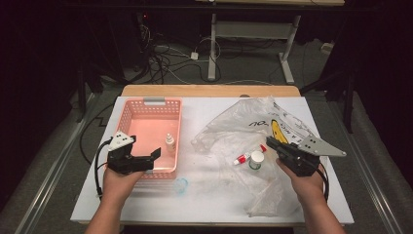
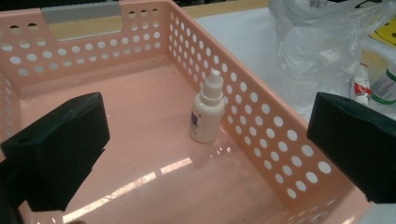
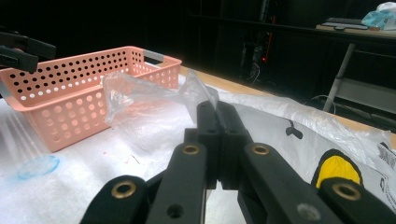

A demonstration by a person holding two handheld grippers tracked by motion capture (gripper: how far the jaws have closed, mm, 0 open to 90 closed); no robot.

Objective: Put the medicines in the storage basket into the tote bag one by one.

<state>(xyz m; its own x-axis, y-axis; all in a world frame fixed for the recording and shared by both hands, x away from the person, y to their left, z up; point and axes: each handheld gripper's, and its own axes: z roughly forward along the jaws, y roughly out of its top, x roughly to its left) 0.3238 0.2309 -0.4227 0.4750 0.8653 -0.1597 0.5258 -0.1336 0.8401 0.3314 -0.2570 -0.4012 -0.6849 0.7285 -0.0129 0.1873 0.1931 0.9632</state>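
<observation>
A pink perforated basket (image 1: 125, 115) (image 2: 261, 121) (image 3: 70, 93) stands on the left of the white table. One small white dropper bottle (image 1: 170, 142) (image 2: 206, 114) stands upright inside it, by its right wall. My left gripper (image 1: 151, 161) (image 2: 208, 123) hovers over the basket's near end, open wide with nothing between the pads. My right gripper (image 1: 271, 142) (image 3: 218, 116) is shut, and a raised fold of the clear plastic bag (image 1: 243, 122) (image 3: 149, 102) meets its tips. A red and white tube (image 1: 242, 157) (image 2: 359, 84) and a small green-lidded jar (image 1: 256, 160) (image 2: 385, 86) lie on the bag.
A small clear ring with a blue edge (image 1: 181, 185) (image 3: 39, 166) lies on the table (image 1: 204, 204) just right of the basket's near corner. The crumpled bag covers most of the table's right half. Cables and a desk frame stand on the floor beyond.
</observation>
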